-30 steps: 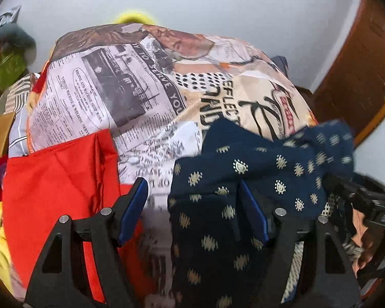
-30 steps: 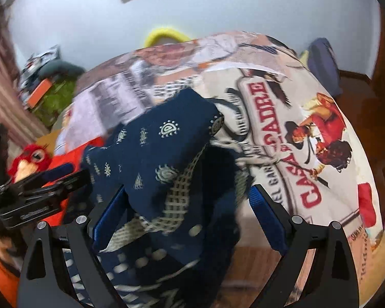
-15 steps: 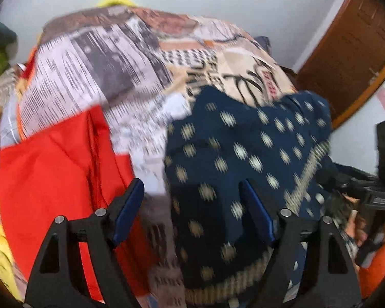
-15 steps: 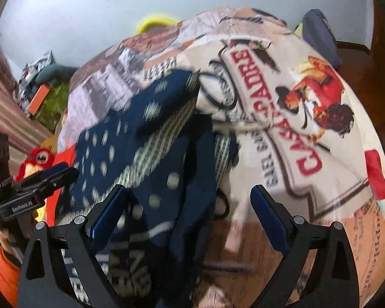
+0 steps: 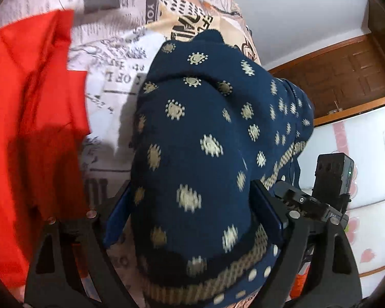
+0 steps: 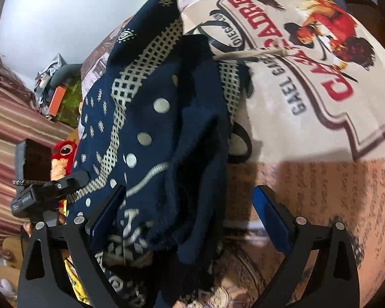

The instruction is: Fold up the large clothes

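Under both my cameras the printed bedspread with newspaper text and poster art (image 5: 120,59) is filling the background, and the navy blue cloth with cream dots and a checked band (image 5: 205,138) is lying bunched on it. In the left view it is spilling between the prongs of the left gripper (image 5: 192,213), whose jaws have just been opening and are standing wide, the pads not pressing the fabric. Only this view is showing the bright red cloth (image 5: 30,118) just beside the navy cloth, and a brown wooden door (image 5: 346,77). In the right view the right gripper (image 6: 190,215) is gaping too; the cloth is draping against one blue pad, the other clear. Only here a red plush bird (image 6: 63,151) is peeking past the fabric.
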`<move>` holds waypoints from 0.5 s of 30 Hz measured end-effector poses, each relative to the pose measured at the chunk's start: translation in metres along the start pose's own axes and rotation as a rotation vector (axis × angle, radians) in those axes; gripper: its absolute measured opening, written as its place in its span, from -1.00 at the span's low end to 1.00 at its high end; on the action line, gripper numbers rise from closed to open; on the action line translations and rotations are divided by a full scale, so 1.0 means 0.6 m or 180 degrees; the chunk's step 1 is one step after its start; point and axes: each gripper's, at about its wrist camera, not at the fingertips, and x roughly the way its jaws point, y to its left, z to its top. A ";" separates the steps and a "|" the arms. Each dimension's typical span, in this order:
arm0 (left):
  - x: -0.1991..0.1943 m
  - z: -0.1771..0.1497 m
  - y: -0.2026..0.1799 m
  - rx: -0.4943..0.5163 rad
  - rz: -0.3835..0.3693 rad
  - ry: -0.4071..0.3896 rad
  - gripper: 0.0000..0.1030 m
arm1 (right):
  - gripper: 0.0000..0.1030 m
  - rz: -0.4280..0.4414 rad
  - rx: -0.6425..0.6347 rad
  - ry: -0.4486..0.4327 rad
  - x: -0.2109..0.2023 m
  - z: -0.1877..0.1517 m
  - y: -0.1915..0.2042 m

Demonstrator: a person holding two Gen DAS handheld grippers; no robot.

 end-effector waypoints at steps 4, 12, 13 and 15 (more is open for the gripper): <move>0.017 0.012 -0.006 -0.0009 -0.0019 0.0020 0.74 | 0.87 0.0078 -0.0035 -0.0039 0.012 0.012 0.013; -0.022 -0.010 -0.007 0.0051 -0.0026 -0.0141 0.45 | -0.14 0.0234 0.0044 -0.0008 0.008 0.001 0.043; -0.032 -0.016 -0.012 0.0069 -0.0009 -0.0168 0.43 | -0.23 0.0266 0.0050 -0.0003 0.005 0.002 0.050; -0.057 -0.027 -0.026 0.0108 -0.0036 -0.0221 0.33 | -0.37 0.0282 0.0025 -0.0003 -0.001 0.005 0.070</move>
